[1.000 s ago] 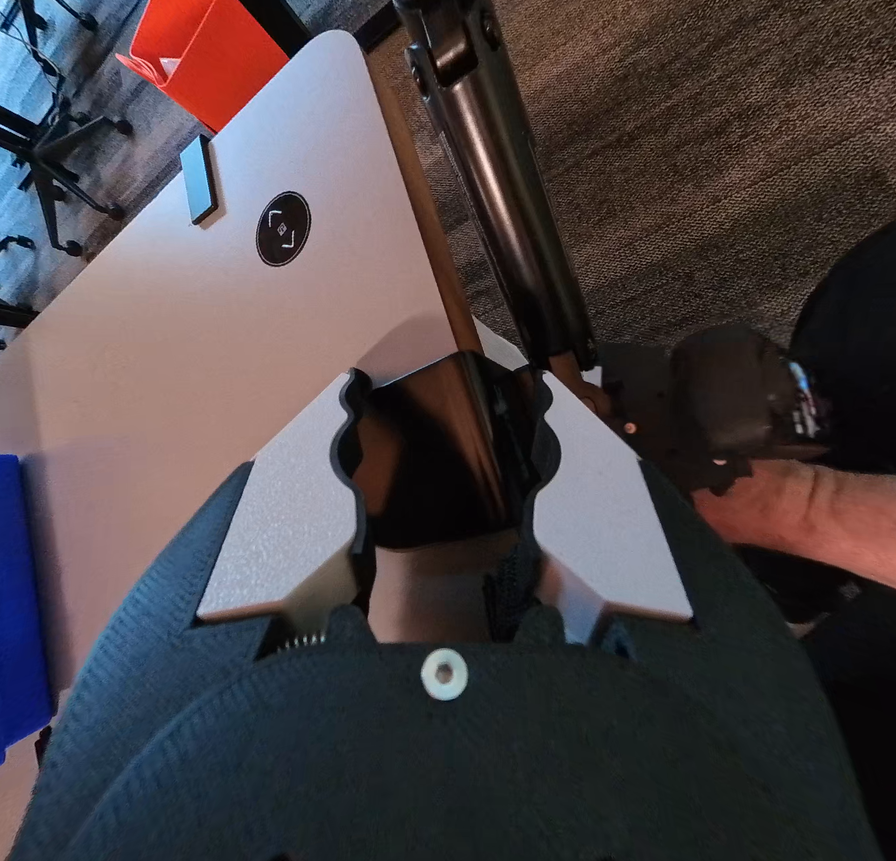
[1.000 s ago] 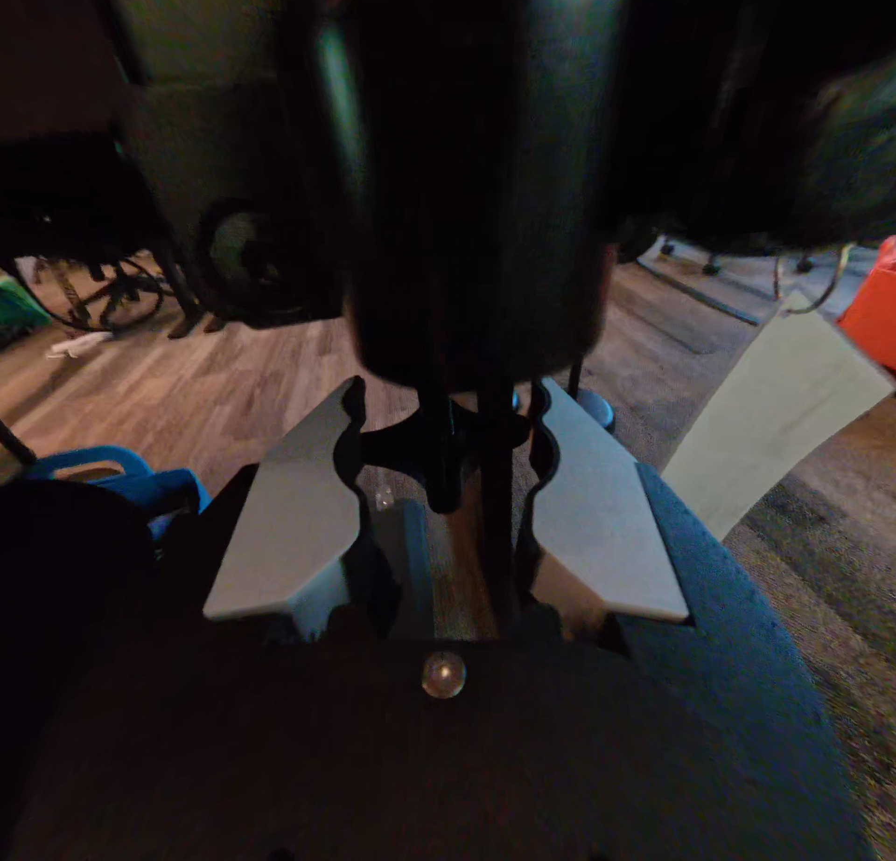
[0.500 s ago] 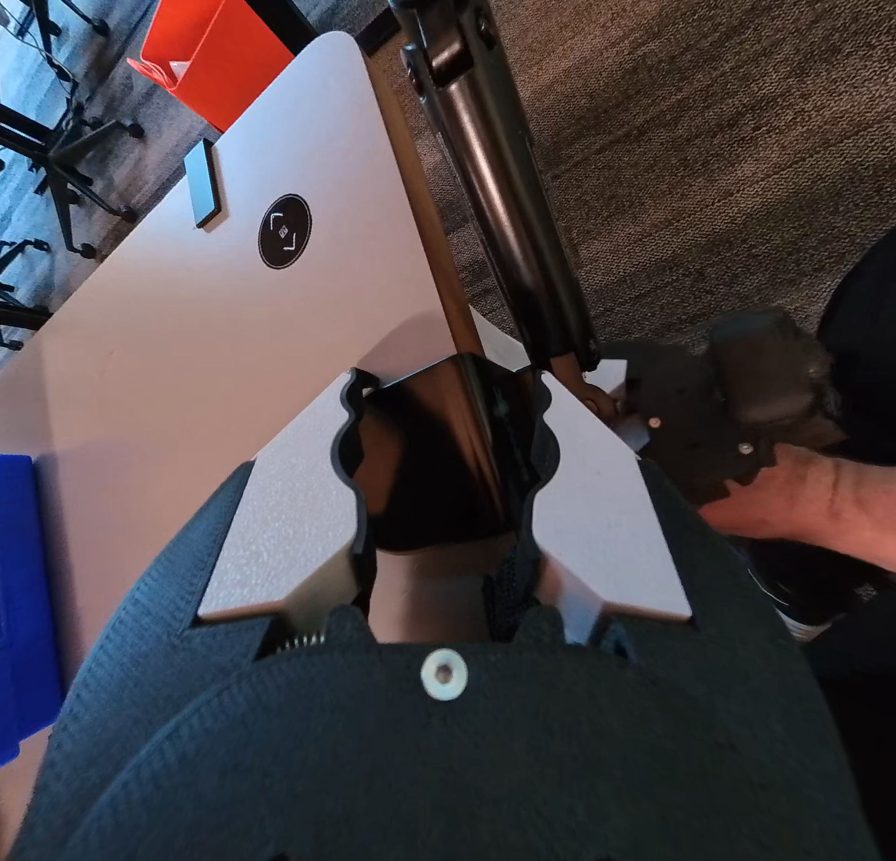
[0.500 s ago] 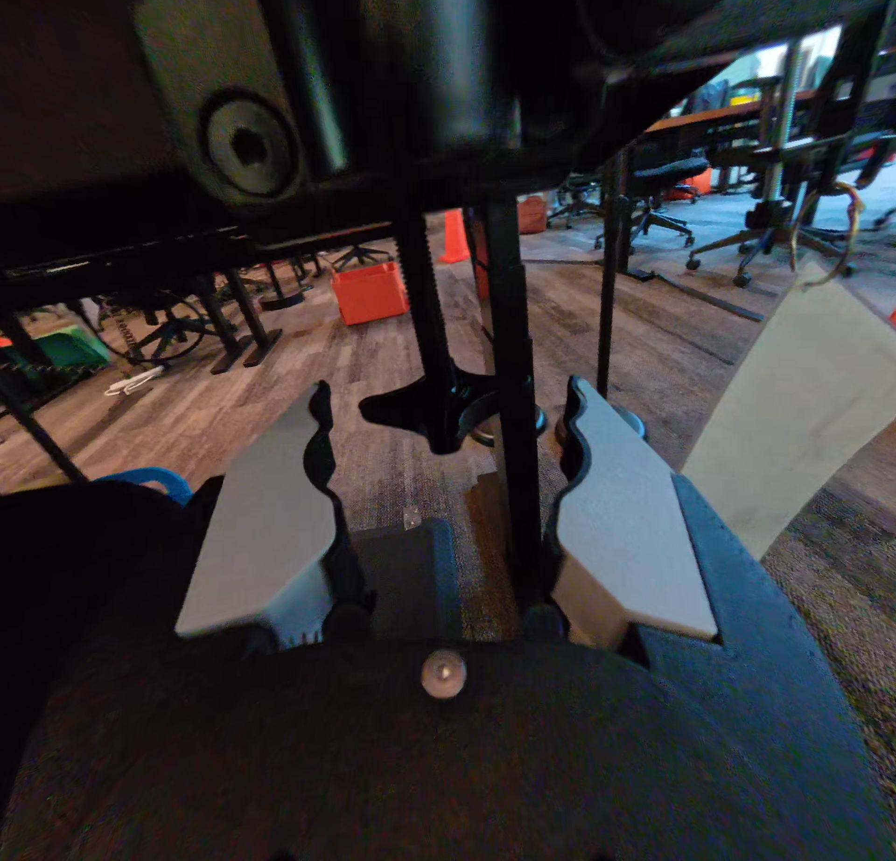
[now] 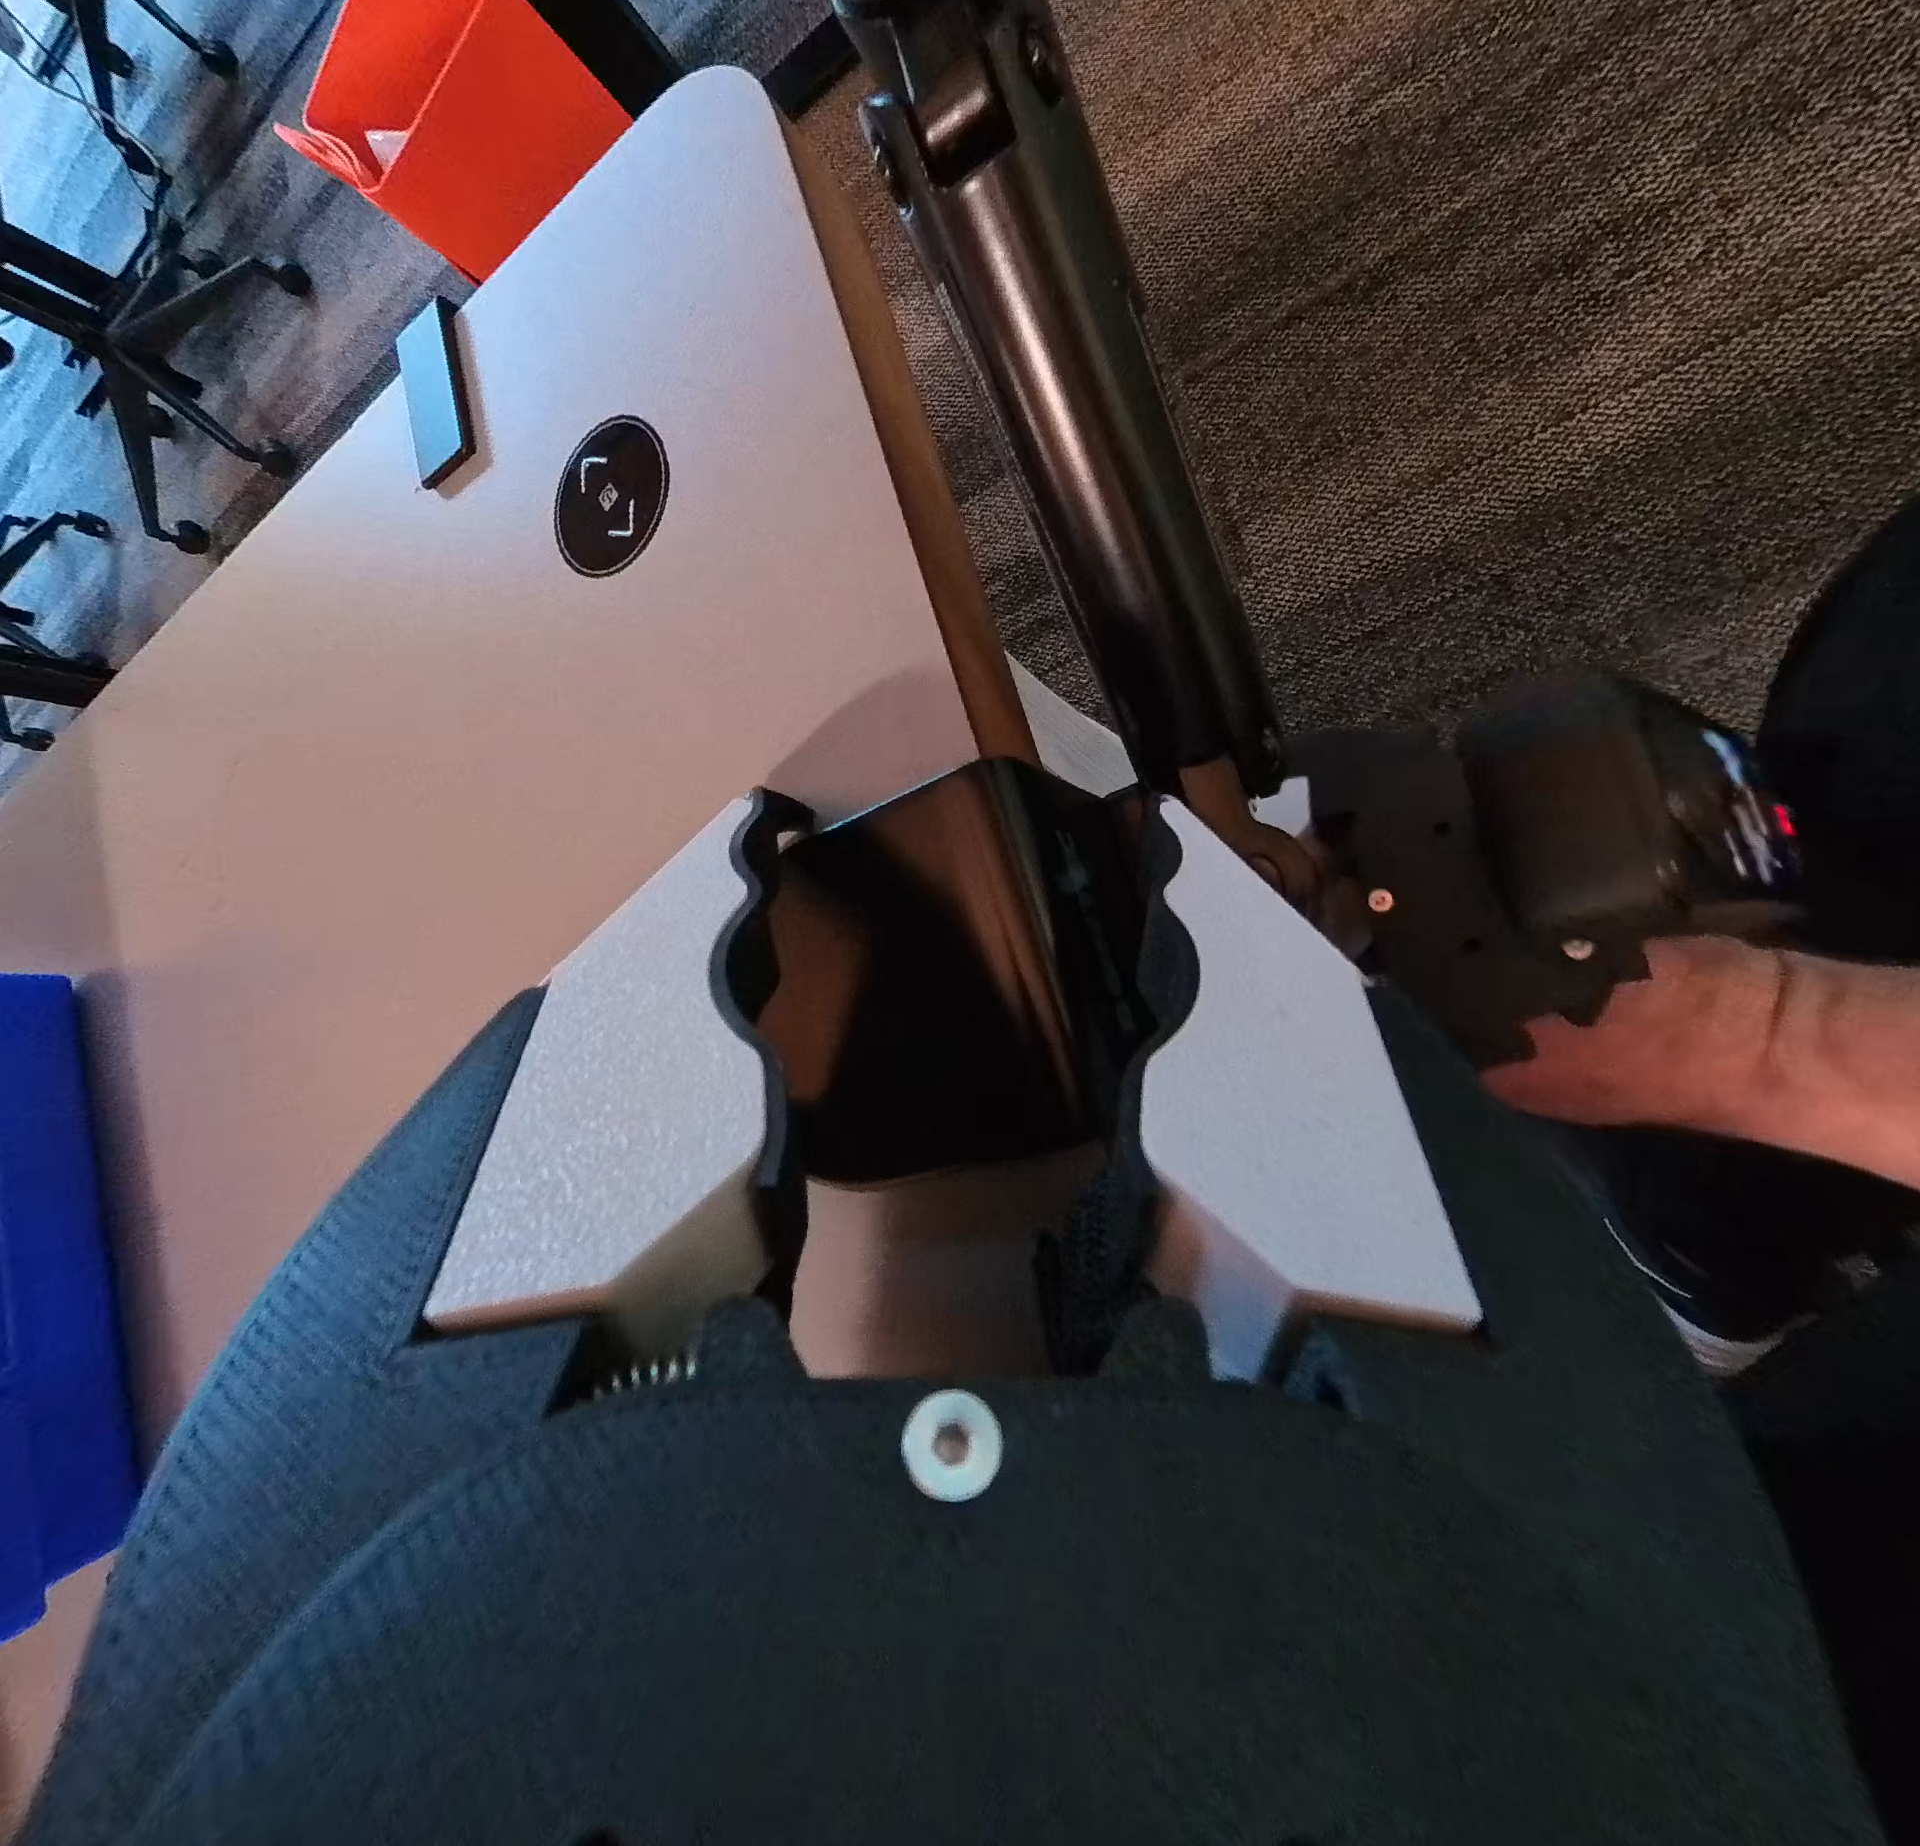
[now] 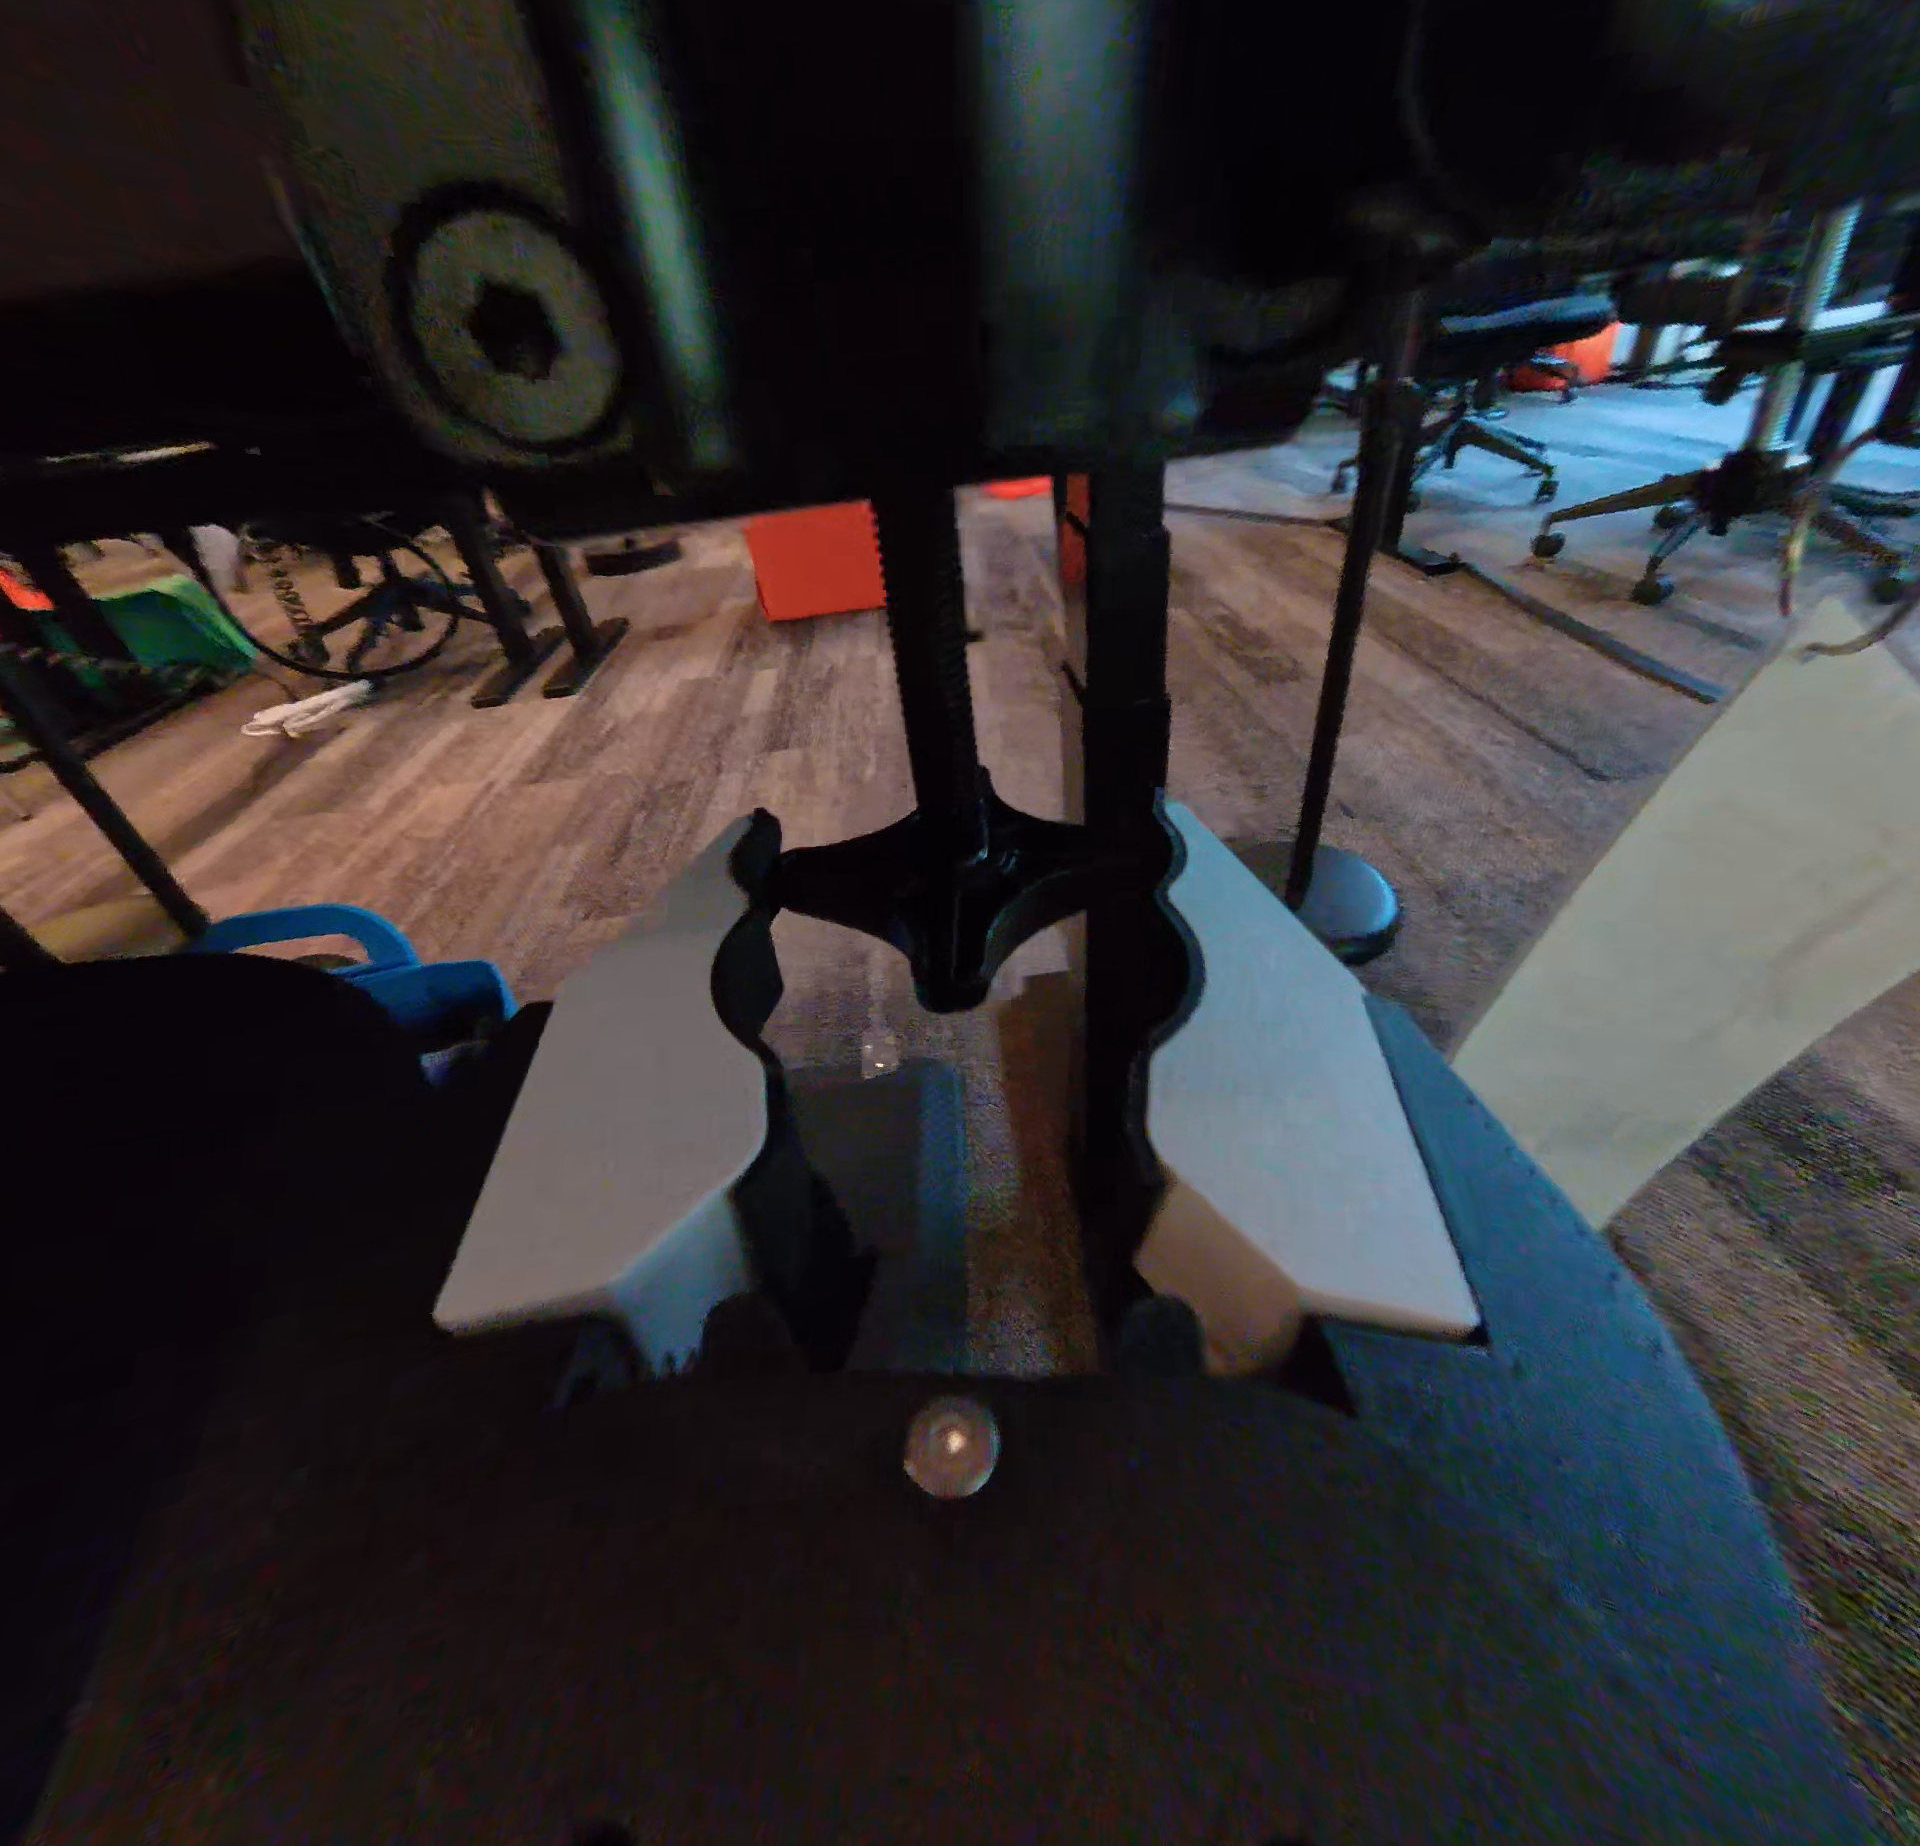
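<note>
My left gripper point(image 5: 956, 820) is above the pale table point(image 5: 416, 705), at its right edge. It is shut on the glossy black clamp block point(image 5: 935, 996) at the foot of a black pole point(image 5: 1070, 394). My right gripper point(image 6: 956, 830) is below the table top. Its fingers are closed on the black star-shaped screw knob point(image 6: 935, 892) at the bottom of a threaded rod point(image 6: 930, 653). The clamp's upright bar point(image 6: 1122, 705) stands against the right finger. The right gripper also shows in the left wrist view point(image 5: 1486, 861), held by a hand point(image 5: 1714, 1048) beside the table edge.
On the table are a round black sticker point(image 5: 611, 496), a small grey slab point(image 5: 436, 404) and a blue object point(image 5: 42, 1277). An orange bin point(image 5: 457, 103) stands on the floor. Below are a large hex bolt point(image 6: 509, 331), an orange box point(image 6: 816, 560), a round-based stand point(image 6: 1340, 903) and chairs point(image 6: 1486, 414).
The right gripper's fingers widened half a second ago and have closed again on the knob; its view has shifted under the table. The left gripper has kept its hold and barely moved.
</note>
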The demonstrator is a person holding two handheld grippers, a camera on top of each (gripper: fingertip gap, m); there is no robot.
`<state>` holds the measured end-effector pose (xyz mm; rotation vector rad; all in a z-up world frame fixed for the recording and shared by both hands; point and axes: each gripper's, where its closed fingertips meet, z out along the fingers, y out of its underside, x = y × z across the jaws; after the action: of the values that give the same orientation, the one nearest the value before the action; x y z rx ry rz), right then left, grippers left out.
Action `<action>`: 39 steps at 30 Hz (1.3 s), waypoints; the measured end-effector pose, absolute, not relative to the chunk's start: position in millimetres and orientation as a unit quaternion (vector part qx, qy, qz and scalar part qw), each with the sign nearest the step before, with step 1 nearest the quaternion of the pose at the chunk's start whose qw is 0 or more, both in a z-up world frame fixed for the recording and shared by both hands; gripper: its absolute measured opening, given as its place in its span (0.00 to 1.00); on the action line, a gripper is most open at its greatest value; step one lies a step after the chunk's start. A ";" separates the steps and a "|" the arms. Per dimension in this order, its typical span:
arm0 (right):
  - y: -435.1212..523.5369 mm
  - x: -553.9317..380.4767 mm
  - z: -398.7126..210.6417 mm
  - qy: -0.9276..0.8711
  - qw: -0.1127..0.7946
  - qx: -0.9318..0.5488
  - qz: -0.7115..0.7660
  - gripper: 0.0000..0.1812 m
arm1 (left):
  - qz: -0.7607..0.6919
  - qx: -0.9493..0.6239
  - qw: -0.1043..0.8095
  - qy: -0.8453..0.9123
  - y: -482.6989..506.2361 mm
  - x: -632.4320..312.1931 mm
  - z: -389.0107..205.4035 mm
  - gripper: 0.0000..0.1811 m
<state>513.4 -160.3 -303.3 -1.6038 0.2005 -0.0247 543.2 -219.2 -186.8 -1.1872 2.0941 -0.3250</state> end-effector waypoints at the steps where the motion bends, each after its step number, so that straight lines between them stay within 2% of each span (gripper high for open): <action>1: -159.3 512.3 -303.4 0.085 0.693 -0.716 0.003 0.38 | -0.126 -0.458 0.349 0.808 -219.2 543.3 -186.8 0.39; 9: -156.9 501.8 -303.0 0.009 0.695 -0.708 0.128 0.36 | -0.127 -0.460 0.348 0.807 -218.9 543.6 -186.7 0.38; 19: -164.1 485.5 -300.5 -0.116 0.656 -0.676 0.314 0.35 | -0.123 -0.462 0.353 0.804 -218.1 544.5 -186.6 0.37; 22: -162.8 486.9 -301.6 -0.106 0.664 -0.685 0.282 0.37 | -0.123 -0.462 0.353 0.804 -218.1 544.5 -186.7 0.36; 24: -159.4 496.5 -302.1 -0.034 0.679 -0.683 0.265 0.46 | -0.122 -0.461 0.354 0.805 -218.2 544.6 -186.7 0.37; 28: -164.6 505.2 -298.6 0.037 0.721 -0.674 0.157 0.40 | -0.121 -0.460 0.354 0.806 -218.4 544.4 -186.9 0.37; 32: -164.2 509.6 -299.9 0.104 0.702 -0.703 0.046 0.33 | -0.121 -0.459 0.354 0.806 -218.6 544.4 -187.0 0.38; 36: -164.2 509.1 -303.2 0.137 0.695 -0.706 0.006 0.35 | -0.121 -0.458 0.354 0.806 -218.7 544.4 -187.0 0.38; 39: -162.9 508.4 -305.1 0.145 0.693 -0.706 -0.010 0.33 | -0.121 -0.458 0.354 0.807 -218.7 544.3 -187.1 0.38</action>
<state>508.4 -162.9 -305.1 -1.5783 0.3244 -0.0218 544.3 -218.7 -187.1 -1.1835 2.0857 -0.3121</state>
